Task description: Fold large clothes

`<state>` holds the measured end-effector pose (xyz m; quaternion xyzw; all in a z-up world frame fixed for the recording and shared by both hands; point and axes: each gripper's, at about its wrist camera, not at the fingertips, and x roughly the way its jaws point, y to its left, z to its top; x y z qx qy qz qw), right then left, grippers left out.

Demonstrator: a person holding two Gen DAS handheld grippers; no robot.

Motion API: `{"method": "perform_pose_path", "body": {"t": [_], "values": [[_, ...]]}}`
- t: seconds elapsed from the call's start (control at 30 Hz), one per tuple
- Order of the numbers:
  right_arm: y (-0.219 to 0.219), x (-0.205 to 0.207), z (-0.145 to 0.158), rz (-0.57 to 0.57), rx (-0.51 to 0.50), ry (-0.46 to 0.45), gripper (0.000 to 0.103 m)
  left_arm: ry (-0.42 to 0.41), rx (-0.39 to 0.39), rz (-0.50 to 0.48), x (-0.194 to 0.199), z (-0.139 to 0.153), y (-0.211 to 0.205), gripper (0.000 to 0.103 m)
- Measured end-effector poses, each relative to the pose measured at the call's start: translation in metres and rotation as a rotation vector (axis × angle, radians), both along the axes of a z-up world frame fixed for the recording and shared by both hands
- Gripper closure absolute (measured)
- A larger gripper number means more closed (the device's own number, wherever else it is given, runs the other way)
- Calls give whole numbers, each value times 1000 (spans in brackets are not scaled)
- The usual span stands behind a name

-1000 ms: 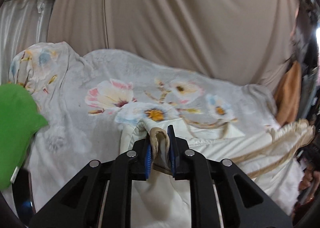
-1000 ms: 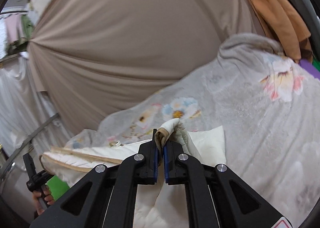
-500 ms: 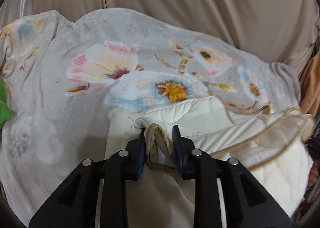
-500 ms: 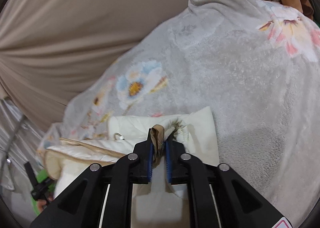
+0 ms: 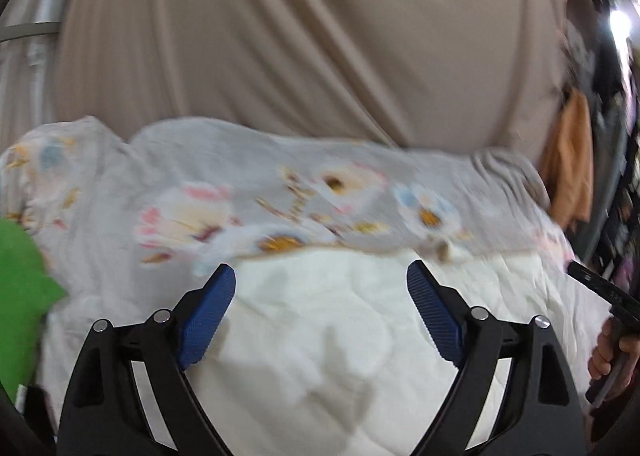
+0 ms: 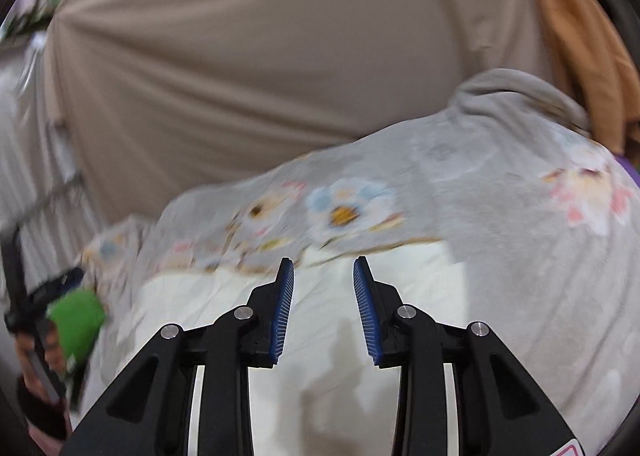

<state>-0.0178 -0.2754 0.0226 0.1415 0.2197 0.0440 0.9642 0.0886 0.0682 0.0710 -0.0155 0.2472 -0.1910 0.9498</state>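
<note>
Cream quilted garment (image 5: 320, 336) lies flat across the lower centre of both wrist views, spread over a grey floral blanket (image 5: 248, 191) whose blooms fill the middle band of each frame. Left gripper (image 5: 320, 316) hangs over the pale fabric with its blue pads far apart, jaws opening and nothing pinched between them; right gripper (image 6: 323, 308) shows a narrower gap, its jaws also opening, with only the cloth's surface showing through beneath. Judging by the garment's straight far edge against the blanket and the free jaws, one fold looks laid down and let go, though motion blur hides how many layers are stacked. Further folds and smoothing probably remain, since the piece covers much of the lower frame. A beige curtain (image 5: 320, 55) fills the upper half, an orange cloth (image 5: 572, 159) hangs at the right edge of the left view, and a green item (image 5: 20, 296) sits at the left edge. No basket, box or other container appears in either view.
</note>
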Motion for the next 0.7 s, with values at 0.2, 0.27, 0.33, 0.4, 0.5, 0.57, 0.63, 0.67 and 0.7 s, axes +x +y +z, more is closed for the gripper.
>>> {"method": "perform_pose_path", "body": {"t": [0.2,0.27,0.33,0.4,0.5,0.57,0.63,0.67,0.7], "values": [[66,27,-54,96,-228,149,80,90,255,-31,8,-87,-77,17],[51,24,-62,44,-246,162,82,73,253,-3,8,-99,-65,16],[24,16,-64,-32,-233,177,82,87,231,24,10,-103,-46,15],[-11,5,-69,-114,-197,204,82,129,173,31,12,-106,-21,14],[-55,-9,-74,-213,-135,231,82,124,187,145,5,-103,13,14],[-76,-18,-67,-244,-71,229,82,138,129,165,5,-92,33,15],[-89,-17,-53,-292,-49,215,65,154,45,174,15,-76,51,12],[-91,-11,-44,-286,-45,196,65,157,12,186,23,-69,57,10],[-93,-4,-35,-274,-37,176,62,160,-11,193,32,-64,62,8]]}}
